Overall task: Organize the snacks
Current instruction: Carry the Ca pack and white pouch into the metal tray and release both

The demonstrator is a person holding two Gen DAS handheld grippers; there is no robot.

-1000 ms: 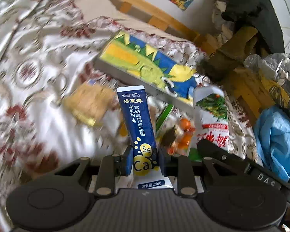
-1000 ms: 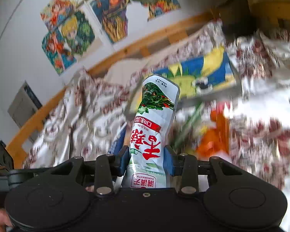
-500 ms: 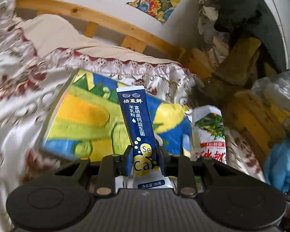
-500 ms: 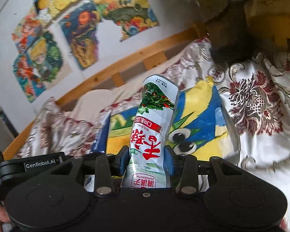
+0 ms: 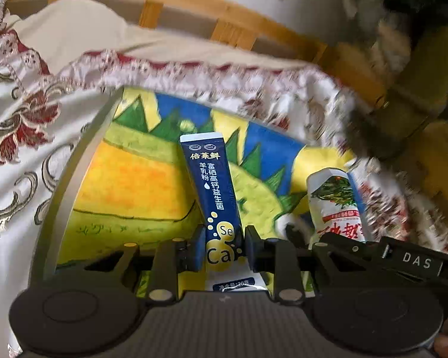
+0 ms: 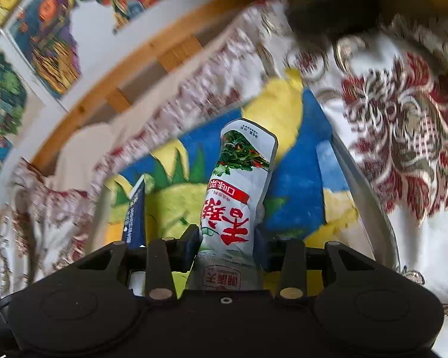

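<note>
Two grippers are loaded: the left gripper (image 5: 222,246) is pinched on a navy sachet (image 5: 213,191), the right gripper (image 6: 228,247) on a white snack pouch (image 6: 239,194), both held over the painted tray (image 5: 74,161). Slippage is judged likely, since only the low ends are clamped; collision too, as the pouch sits at 3 o'clock beside the sachet. A floral bedspread (image 6: 403,125) is seen around, a wooden headboard (image 5: 224,29) at 12 o'clock, posters (image 6: 44,35) on the wall.

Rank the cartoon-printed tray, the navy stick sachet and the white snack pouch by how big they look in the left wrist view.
1. Cartoon-printed tray: fills most of the middle of the view.
2. Navy stick sachet, clamped in the left gripper.
3. White snack pouch.
The last two are unsure: the sachet is nearer, and the pouch is partly hidden.
</note>
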